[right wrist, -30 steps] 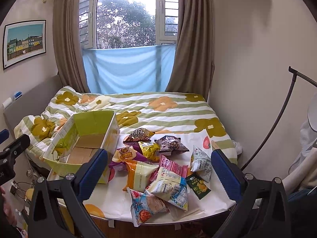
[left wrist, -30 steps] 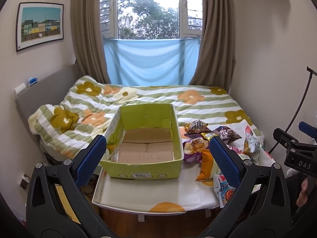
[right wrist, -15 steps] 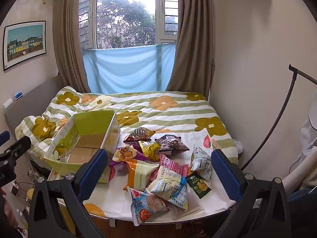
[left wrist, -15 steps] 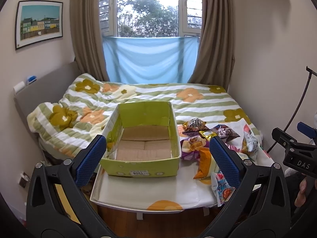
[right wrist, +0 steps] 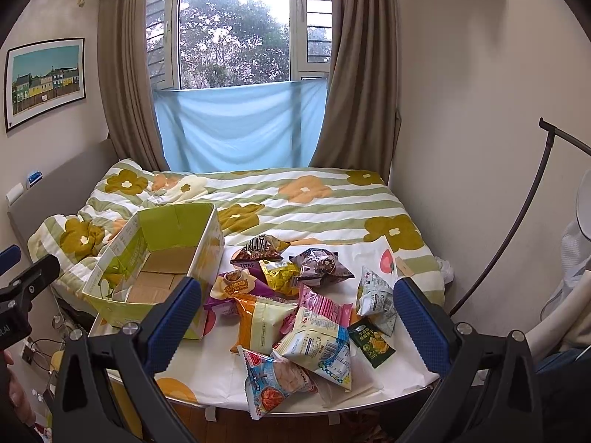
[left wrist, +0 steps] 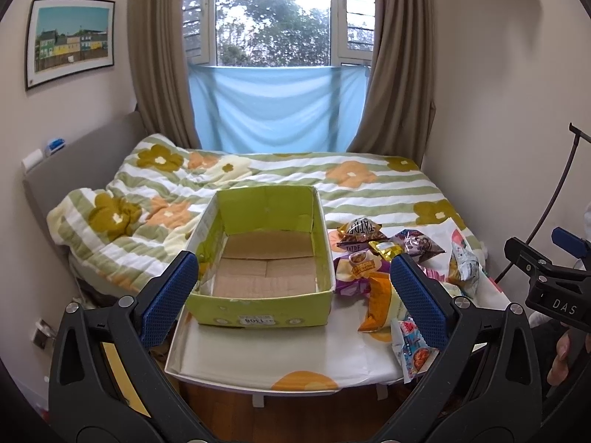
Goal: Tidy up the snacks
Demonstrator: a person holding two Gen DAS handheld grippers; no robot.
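An empty yellow-green cardboard box sits on the left of a small white table at the foot of a bed. Several snack packets lie in a heap to its right, among them an orange bag, a white-blue bag and a purple bag. My left gripper hovers open in front of the box, holding nothing. My right gripper hovers open before the snack heap, also with nothing in it.
The bed with a flowered striped quilt lies behind the table. A wall stands close on the right, with a black curved stand. A window with brown curtains and a blue cloth is at the back. A person's hand shows at the edge.
Both views have shifted slightly; the box and snacks sit a little higher in frame than a second ago. Nothing on the table has moved and both grippers stay open.
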